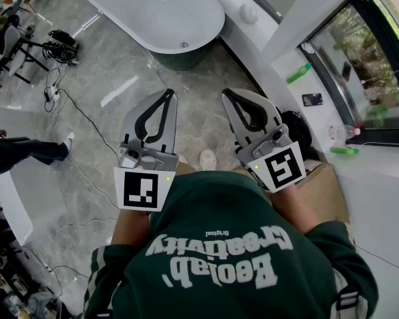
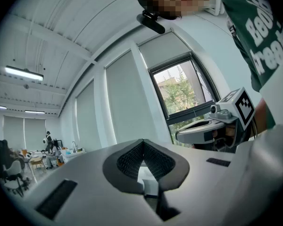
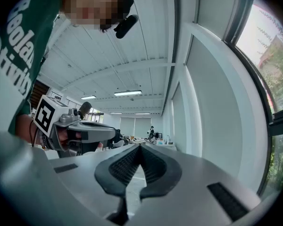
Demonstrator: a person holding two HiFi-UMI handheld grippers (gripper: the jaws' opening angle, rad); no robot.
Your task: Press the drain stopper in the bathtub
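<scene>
Left of bathtub (image 1: pixel 141 13), floor cables (image 1: pixel 52 92)

The head view looks steeply down from above the person (image 1: pixel 219 244), close over the left gripper (image 1: pixel 167 95) and right gripper (image 1: pixel 227 95), toward the floor (image 1: pixel 120 78) and the farther bathtub (image 1: pixel 159 12). Each gripper view sits low behind its own jaws, tilted up toward the ceiling (image 3: pixel 132 74); each catches the other gripper and the head camera (image 2: pixel 151 22)
</scene>
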